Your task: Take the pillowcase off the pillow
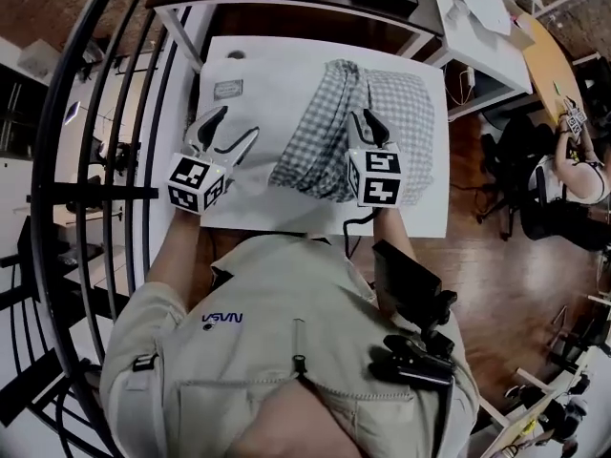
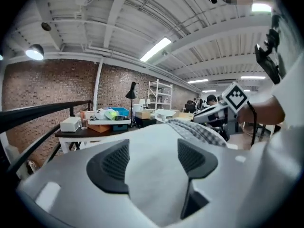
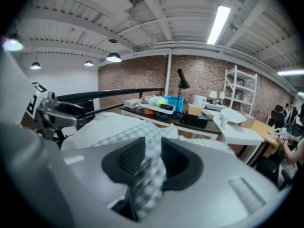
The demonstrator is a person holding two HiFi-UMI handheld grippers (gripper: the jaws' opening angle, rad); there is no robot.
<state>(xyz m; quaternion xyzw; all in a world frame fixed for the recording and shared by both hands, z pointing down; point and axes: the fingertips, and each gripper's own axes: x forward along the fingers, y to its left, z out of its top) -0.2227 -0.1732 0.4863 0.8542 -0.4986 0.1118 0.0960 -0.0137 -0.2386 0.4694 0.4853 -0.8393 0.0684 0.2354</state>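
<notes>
Apparently both jaws stand released: the left gripper [image 1: 233, 130] is empty over the white bench [image 1: 258, 74], while the checked pillowcase [image 1: 315, 146] lies slack between the right gripper [image 1: 368, 119] jaws, probably for a fresh hold.

White table [image 1: 263, 70], checked pillowcase [image 1: 320, 136] lying on it

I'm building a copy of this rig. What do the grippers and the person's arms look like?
The left gripper and right gripper each have a white body, dark ribbed pads on the jaws and a cube with black-and-white square markers. The person wears a beige short-sleeved shirt.
</notes>
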